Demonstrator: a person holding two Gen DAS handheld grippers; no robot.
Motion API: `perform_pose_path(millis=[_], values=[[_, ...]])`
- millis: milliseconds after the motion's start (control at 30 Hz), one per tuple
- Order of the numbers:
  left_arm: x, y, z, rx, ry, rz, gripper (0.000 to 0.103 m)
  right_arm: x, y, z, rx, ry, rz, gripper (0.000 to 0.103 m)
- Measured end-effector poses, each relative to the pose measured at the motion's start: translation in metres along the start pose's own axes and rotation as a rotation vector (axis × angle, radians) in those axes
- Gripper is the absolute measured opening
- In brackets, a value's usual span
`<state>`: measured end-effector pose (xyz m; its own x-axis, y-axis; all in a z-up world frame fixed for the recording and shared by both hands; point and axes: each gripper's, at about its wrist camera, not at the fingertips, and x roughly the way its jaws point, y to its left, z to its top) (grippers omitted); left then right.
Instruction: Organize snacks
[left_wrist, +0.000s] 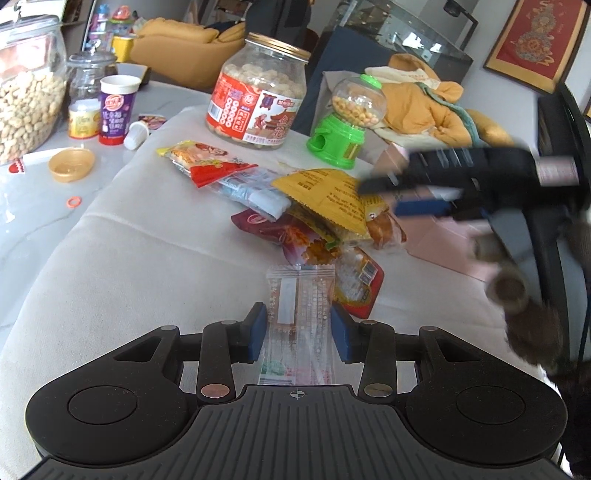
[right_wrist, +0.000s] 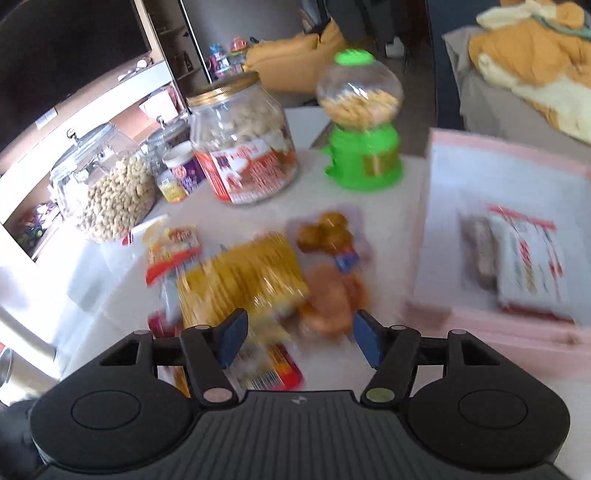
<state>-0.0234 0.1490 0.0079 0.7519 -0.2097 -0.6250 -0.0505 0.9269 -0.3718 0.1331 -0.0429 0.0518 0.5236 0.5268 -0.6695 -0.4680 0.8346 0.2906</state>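
Note:
My left gripper (left_wrist: 298, 332) is shut on a clear wrapped snack packet (left_wrist: 301, 295), its blue pads pressing both long edges just above the pale cushion (left_wrist: 129, 258). A heap of snack bags lies beyond it, with a yellow packet (left_wrist: 328, 195) on top and a red one (left_wrist: 273, 225) lower down. My right gripper (right_wrist: 300, 321) hovers over that heap with its jaws apart and nothing between them. Below it are the yellow packet (right_wrist: 240, 280) and a bun pack (right_wrist: 332, 299). From the left wrist view the right gripper (left_wrist: 388, 197) is blurred, in front of the pink box (left_wrist: 443, 240).
The pink box (right_wrist: 480, 166) on the right holds a white and red packet (right_wrist: 528, 266). Behind the heap stand a big biscuit jar (left_wrist: 258, 96), a green candy dispenser (left_wrist: 343, 122), a peanut jar (left_wrist: 26, 107) and a purple cup (left_wrist: 116, 110). A gold lid (left_wrist: 70, 164) lies at the left.

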Motion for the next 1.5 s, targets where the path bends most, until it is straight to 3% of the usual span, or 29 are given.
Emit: perform_pose_path(millis=[67, 133, 200, 300, 433, 600, 700, 800, 900, 1067, 1133, 1300, 1367, 1500], values=[[0.000, -0.003, -0.001, 0.017, -0.003, 0.012, 0.043, 0.008, 0.009, 0.013, 0.040, 0.009, 0.030, 0.068], [0.000, -0.006, -0.002, 0.032, -0.006, 0.025, 0.043, 0.025, 0.017, 0.027, 0.108, 0.043, 0.012, 0.078], [0.000, -0.008, -0.003, 0.048, -0.009, 0.034, 0.043, 0.043, 0.026, 0.036, 0.117, 0.065, -0.037, 0.078], [-0.002, -0.008, -0.006, 0.067, -0.011, 0.038, 0.043, 0.058, 0.043, 0.032, -0.003, 0.107, -0.110, 0.078], [-0.002, -0.008, -0.008, 0.070, -0.019, 0.037, 0.043, 0.037, 0.045, 0.010, -0.132, 0.113, -0.089, 0.078], [-0.002, -0.009, -0.009, 0.078, -0.030, 0.041, 0.043, 0.014, 0.039, -0.008, -0.244, 0.116, -0.153, 0.078], [-0.002, -0.007, -0.010, 0.072, -0.033, 0.035, 0.044, -0.004, 0.040, -0.012, -0.317, 0.071, -0.222, 0.078], [-0.003, -0.009, -0.012, 0.079, -0.042, 0.041, 0.044, -0.019, 0.033, -0.012, -0.235, 0.090, -0.189, 0.078], [-0.003, -0.011, -0.014, 0.089, -0.051, 0.051, 0.044, -0.028, 0.015, -0.014, -0.020, 0.150, -0.084, 0.078], [-0.003, -0.010, -0.014, 0.080, -0.054, 0.050, 0.044, -0.011, 0.011, -0.017, 0.207, 0.277, 0.025, 0.078], [-0.004, -0.010, -0.015, 0.078, -0.056, 0.049, 0.044, 0.000, 0.023, -0.013, 0.201, 0.266, -0.018, 0.078], [-0.006, -0.010, -0.020, 0.091, -0.078, 0.046, 0.044, 0.030, 0.049, -0.004, 0.039, 0.198, -0.214, 0.079], [-0.006, -0.010, -0.020, 0.089, -0.078, 0.040, 0.045, 0.035, 0.043, -0.006, 0.040, 0.196, -0.237, 0.080], [-0.006, -0.009, -0.019, 0.102, -0.072, 0.033, 0.046, 0.029, 0.023, -0.012, 0.059, 0.190, -0.203, 0.076]])
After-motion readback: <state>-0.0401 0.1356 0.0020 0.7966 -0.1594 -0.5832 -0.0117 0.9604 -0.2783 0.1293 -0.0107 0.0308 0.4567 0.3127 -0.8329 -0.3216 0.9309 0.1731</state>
